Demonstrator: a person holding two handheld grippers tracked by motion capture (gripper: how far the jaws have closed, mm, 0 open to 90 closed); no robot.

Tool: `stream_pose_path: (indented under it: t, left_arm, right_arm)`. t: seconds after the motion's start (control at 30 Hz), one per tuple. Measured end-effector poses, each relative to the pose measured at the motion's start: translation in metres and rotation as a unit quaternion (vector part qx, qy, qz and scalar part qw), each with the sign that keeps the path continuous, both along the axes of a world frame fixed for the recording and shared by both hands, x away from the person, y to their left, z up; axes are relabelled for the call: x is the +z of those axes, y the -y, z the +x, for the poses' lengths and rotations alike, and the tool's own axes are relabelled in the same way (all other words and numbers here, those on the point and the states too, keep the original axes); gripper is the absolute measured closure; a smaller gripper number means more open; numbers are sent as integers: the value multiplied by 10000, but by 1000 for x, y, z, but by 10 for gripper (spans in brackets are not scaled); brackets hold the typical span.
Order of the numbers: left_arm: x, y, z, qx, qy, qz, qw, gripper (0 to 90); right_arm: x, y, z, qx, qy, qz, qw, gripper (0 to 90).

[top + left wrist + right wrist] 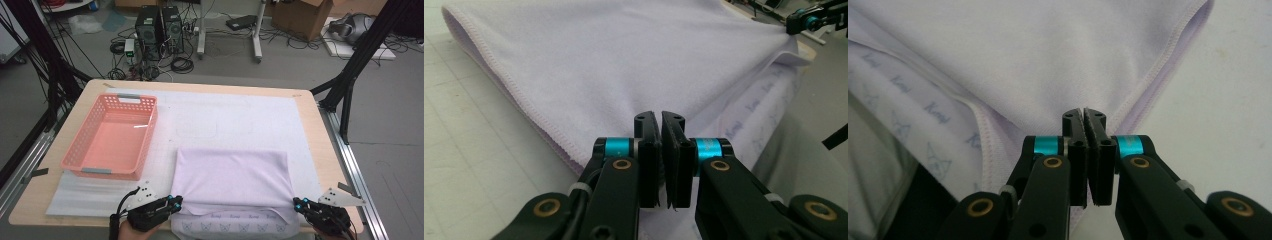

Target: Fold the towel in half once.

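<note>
2 grippers, left (176, 201) and right (298, 202), clamp jaws on soft lilac towel (232, 177) corners.

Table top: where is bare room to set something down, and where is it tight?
Bare mat lies beyond the folded towel, right of the pink basket, which is itself empty. The near edge is crowded: left tool and right tool sit at the towel's corners.

I work in a lab, my table (320, 150) ringed by a black metal frame (362, 47), computer towers (160, 27) and tangled cables (180, 64) on the grey floor, cardboard box (300, 15) behind.
</note>
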State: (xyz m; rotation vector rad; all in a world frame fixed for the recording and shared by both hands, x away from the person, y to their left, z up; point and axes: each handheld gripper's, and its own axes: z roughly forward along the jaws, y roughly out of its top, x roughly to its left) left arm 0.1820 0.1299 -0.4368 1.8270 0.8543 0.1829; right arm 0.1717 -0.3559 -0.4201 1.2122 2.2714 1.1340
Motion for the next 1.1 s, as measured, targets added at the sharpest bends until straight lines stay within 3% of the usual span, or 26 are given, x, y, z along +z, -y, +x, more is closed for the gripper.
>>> stream_pose_path:
  t: [0.07,0.17,0.23,0.27,0.33,0.5,0.63,0.77,0.83,0.93,1.1]
  left_arm:
    - [3,-3,-5,-64,-5,-124,9999,856]
    - [2,-5,-8,-129,65,-109,9998,828]
    - [1,-6,-5,43,161,-35,9999,604]
    - [1,-6,-3,136,175,-71,9997,507]
    - [2,-8,3,292,295,-123,9991,455]
    - [-1,-5,27,444,364,-32,9983,451]
    - [-3,2,46,419,355,37,9985,462]
    - [-4,8,67,501,297,-35,9983,460]
    - [-5,9,77,575,31,-132,9983,459]
    - [-8,11,92,628,-119,-19,9980,464]
    - [-13,14,108,776,-187,211,9966,461]
  right_arm:
    - [4,2,-3,40,-68,39,10000,887]
    - [7,3,-6,41,-126,-6,9999,861]
    - [4,3,-4,-82,-80,-105,9999,769]
    - [3,4,-3,-143,-88,-44,9998,724]
    - [2,5,-1,-218,4,-9,9998,692]
    - [3,3,10,-379,415,-62,9984,670]
    - [-1,1,28,-450,504,-133,9976,684]
    - [-4,-1,54,-517,466,-96,9975,679]
    - [-5,-3,66,-502,428,-27,9978,709]
    - [-8,-8,82,-393,357,22,9986,812]
    - [-19,-19,109,-455,76,-134,9988,813]
